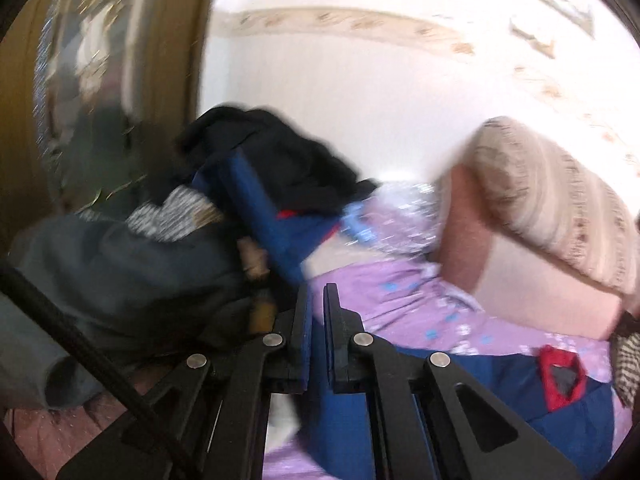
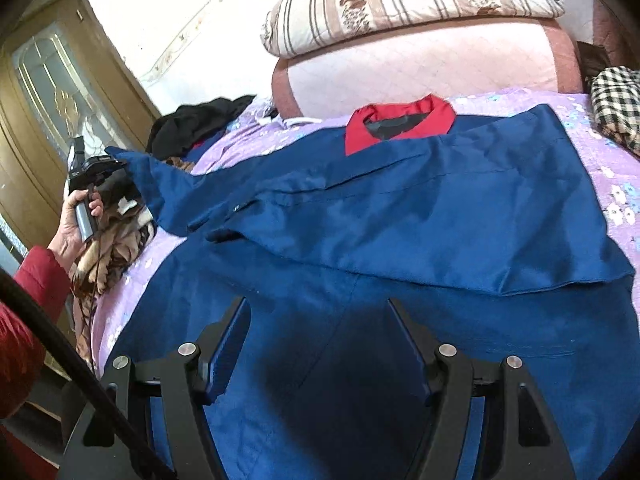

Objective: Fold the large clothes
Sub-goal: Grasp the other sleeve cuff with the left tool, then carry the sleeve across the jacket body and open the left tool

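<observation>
**On the bed: left gripper clamped on sleeve, right gripper open over the body**

On the lilac floral bedsheet [image 2: 612,168] lies the large royal-blue work jacket with a red collar [image 2: 400,208], spread flat, collar [image 2: 400,124] towards the pillows, one side panel already folded across the middle.

Left gripper [image 1: 318,300]: jaws nearly together, a strip of the blue jacket fabric pinched between the pads. The right wrist view shows the same gripper [image 2: 114,168] at the bed's left edge, held in the person's hand [image 2: 76,220] with a red sleeve [image 2: 40,280], the end of the jacket's sleeve [image 2: 160,184] raised off the sheet at its tip. The left wrist view is motion-blurred.

Right gripper [image 2: 318,340]: jaws wide apart, nothing between them, over the lower part of the jacket. Contact with the fabric cannot be told.

Around it:
- heap of black clothing [image 2: 196,120] at the far left of the bed, beside the raised sleeve
- brown patterned fabric [image 2: 112,256] hanging at the left bed edge
- striped beige pillow [image 2: 400,0] on top of a pink quilted cushion [image 2: 420,76] at the head
- black-and-cream checked cloth [image 2: 616,100] at the far right
- brown wooden door with a glass panel [image 2: 48,92] to the left
</observation>
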`<state>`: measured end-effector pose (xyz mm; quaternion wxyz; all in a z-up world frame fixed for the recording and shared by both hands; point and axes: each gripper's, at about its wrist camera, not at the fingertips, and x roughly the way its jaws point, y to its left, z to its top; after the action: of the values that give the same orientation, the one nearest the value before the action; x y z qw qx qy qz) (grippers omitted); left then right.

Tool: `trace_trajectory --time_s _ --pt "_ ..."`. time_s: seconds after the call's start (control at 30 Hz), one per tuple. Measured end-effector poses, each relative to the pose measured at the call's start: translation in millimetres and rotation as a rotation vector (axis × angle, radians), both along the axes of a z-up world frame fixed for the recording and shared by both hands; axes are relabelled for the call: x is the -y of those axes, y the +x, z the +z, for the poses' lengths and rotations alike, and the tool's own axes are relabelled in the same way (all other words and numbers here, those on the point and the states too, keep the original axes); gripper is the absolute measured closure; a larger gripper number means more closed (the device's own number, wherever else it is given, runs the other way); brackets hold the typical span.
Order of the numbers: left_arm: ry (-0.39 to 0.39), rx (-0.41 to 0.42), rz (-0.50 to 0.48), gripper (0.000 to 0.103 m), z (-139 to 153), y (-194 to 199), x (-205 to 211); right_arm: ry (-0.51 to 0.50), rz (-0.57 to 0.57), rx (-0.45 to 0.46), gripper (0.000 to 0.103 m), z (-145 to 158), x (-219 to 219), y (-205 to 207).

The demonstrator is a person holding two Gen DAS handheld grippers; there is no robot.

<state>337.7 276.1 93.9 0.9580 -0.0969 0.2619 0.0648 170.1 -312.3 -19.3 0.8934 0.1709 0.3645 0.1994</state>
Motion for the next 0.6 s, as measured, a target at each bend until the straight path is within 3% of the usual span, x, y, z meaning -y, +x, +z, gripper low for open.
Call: trace_trajectory --time_s 0.13,0.2,0.23,0.27,0.3,0.33,0.43,0.5,0.57,0.6 --pt "0.013 0.023 -0.064 0.098 25.9 -2.5 39.4 0.016 -0.042 0.005 0.029 4.0 12.7 -1.5" --pt "0.025 0.001 -0.03 0.095 27.2 1.7 47.2 0.043 -0.056 -0.002 0.029 4.6 21.1 -1.8" --pt "0.018 -0.009 -0.02 0.082 25.8 1.4 46.1 0.055 -0.065 -0.002 0.029 5.1 24.9 -2.3" --pt "0.001 -0.024 -0.014 0.046 23.7 3.3 44.9 0.061 -0.066 -0.003 0.029 5.4 26.9 -3.0" --pt "-0.028 -0.041 0.008 0.028 18.8 1.7 37.4 0.066 -0.063 -0.006 0.029 5.9 28.8 -3.7" --pt "-0.053 -0.022 0.029 0.02 15.3 -6.1 29.0 0.06 -0.071 -0.002 0.029 7.0 30.6 -5.6" --pt "-0.075 -0.053 0.069 0.021 -0.5 -21.2 0.7 0.047 -0.068 0.007 0.029 9.3 32.2 -8.4" --pt "-0.092 -0.091 0.088 0.028 -12.8 -25.5 -15.9 0.036 -0.071 0.012 0.029 9.7 31.9 -8.7" --pt "-0.092 -0.153 0.135 0.048 -29.4 -23.9 -35.8 0.04 -0.063 0.008 0.029 8.8 30.9 -7.1" --pt "-0.111 -0.166 0.142 0.05 -34.8 -23.1 -44.0 0.041 -0.06 0.006 0.029 8.5 29.5 -6.0"
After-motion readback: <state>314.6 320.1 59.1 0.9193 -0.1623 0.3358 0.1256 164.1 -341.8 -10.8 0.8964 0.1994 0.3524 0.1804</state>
